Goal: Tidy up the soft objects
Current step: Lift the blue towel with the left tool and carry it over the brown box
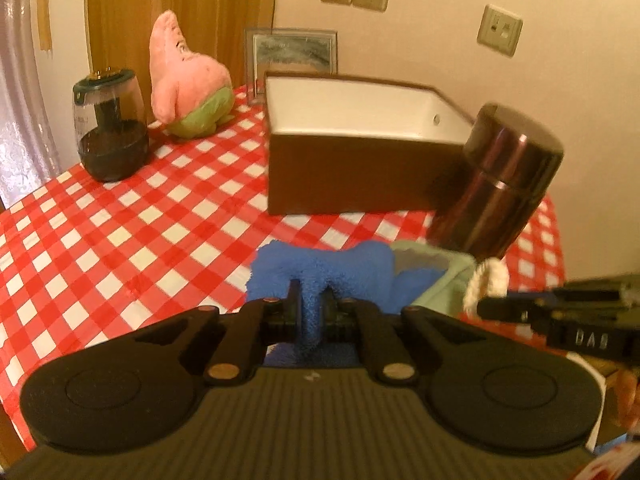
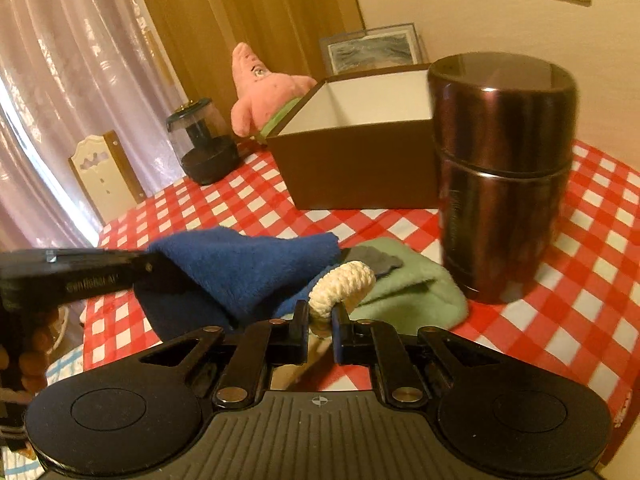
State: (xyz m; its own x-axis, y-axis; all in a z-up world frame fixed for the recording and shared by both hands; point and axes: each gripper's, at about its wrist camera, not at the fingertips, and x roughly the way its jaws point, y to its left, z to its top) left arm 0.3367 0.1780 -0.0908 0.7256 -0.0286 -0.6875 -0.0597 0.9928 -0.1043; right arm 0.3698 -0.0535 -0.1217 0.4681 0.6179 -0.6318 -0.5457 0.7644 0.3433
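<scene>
Gripping the blue cloth (image 1: 320,268) in your left hand-held gripper (image 1: 311,304) and the cream rope ring (image 2: 342,282) in your right hand-held gripper (image 2: 320,316), low over the worktop (image 1: 140,216), you're likely mid-pickup; next, carry them into the open box (image 1: 352,176).

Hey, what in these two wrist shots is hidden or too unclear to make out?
- Box floor: left wrist view, front wall hides it.
- Green cloth: right wrist view, blue cloth and cream knitted ring cover part.
- Framed picture: both views, box hides the bottom; image blurred.
- Metal canister lettering: too blurred.
</scene>
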